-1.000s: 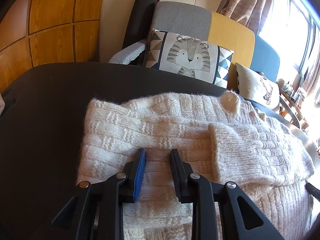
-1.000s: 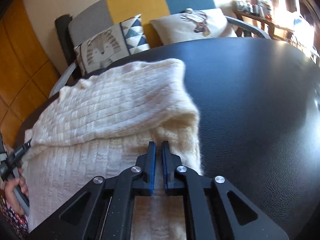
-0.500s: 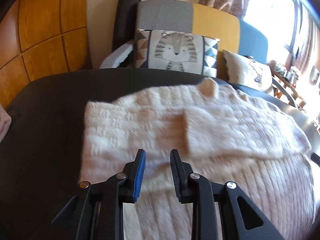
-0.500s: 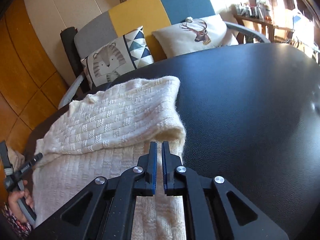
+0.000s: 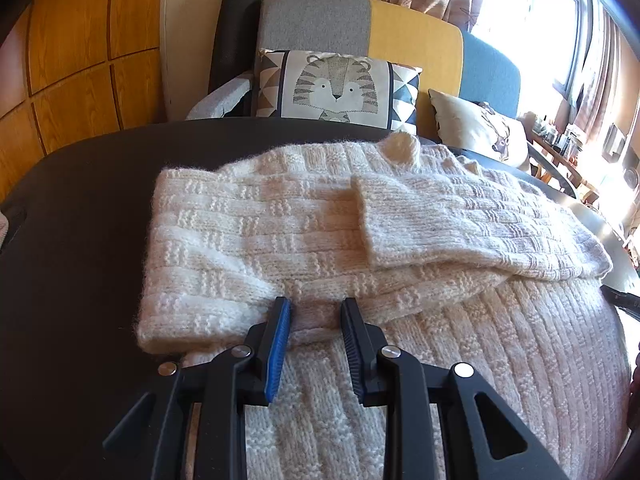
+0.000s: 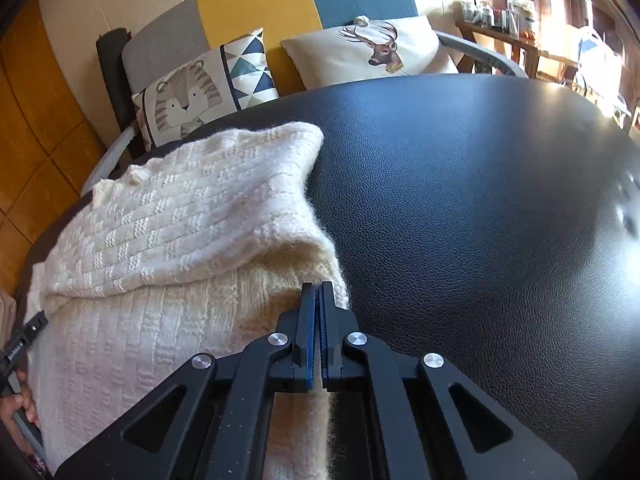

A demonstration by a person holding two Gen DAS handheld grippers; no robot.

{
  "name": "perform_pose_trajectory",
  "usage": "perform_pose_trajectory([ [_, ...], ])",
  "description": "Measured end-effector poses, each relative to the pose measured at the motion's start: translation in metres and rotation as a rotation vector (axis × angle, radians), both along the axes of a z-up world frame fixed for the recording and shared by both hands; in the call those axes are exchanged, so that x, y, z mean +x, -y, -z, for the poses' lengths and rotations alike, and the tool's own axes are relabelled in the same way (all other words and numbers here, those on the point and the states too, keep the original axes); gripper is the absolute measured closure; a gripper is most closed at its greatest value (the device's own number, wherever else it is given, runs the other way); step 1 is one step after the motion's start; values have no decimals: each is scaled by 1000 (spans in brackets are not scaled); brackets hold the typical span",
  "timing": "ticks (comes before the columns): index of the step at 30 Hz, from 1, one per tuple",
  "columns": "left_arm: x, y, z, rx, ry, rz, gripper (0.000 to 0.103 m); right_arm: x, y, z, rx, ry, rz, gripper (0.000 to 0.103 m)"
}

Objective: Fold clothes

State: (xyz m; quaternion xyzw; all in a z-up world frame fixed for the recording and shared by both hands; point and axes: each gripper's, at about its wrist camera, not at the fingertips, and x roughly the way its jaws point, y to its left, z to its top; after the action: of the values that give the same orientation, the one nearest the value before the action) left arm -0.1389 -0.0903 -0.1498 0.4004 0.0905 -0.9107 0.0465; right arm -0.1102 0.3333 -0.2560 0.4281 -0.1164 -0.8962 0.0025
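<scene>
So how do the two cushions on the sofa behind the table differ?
The tiger cushion shows a striped grey tiger face with blue, grey and white triangle panels at its sides; the deer cushion is plain cream with a brown antlered deer head. The tiger cushion sits against the grey and yellow sofa sections, the deer cushion against the blue. Both lean on the sofa back.

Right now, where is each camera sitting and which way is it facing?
Left wrist: on the left gripper, angled down over the sweater toward the sofa; open fingers show.
Right wrist: on the right gripper, shut at the sweater's right edge; a hand shows lower left.
Shared: sweater, black table, tiger cushion.
</scene>
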Motion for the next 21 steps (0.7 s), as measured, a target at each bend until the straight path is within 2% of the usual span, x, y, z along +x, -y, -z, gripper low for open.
perform_pose_trajectory([
  [4, 2, 9, -7, 62, 10, 19, 76, 8, -5, -13, -73, 19, 30, 99],
  [7, 27, 30, -15, 144, -34, -4, 76, 35, 7, -29, -119, -13, 2, 98],
  [10, 59, 47, -12, 188, -57, -57, 76, 58, 28, -34, -29, -43, -60, 98],
  [12, 74, 47, -4, 190, -43, -47, 76, 63, 34, -28, 29, -37, -66, 98],
  [14, 82, 38, 2, 130, -32, -9, 76, 65, 34, -17, 52, -24, -55, 98],
  [18, 91, 16, 7, -88, -55, 56, 74, 74, 29, -5, 33, -81, -38, 98],
  [19, 93, 14, 8, -116, -62, 61, 73, 75, 28, -4, 29, -90, -37, 98],
  [21, 96, 17, 7, -100, -68, 46, 73, 75, 25, -3, 16, -96, -37, 98],
])
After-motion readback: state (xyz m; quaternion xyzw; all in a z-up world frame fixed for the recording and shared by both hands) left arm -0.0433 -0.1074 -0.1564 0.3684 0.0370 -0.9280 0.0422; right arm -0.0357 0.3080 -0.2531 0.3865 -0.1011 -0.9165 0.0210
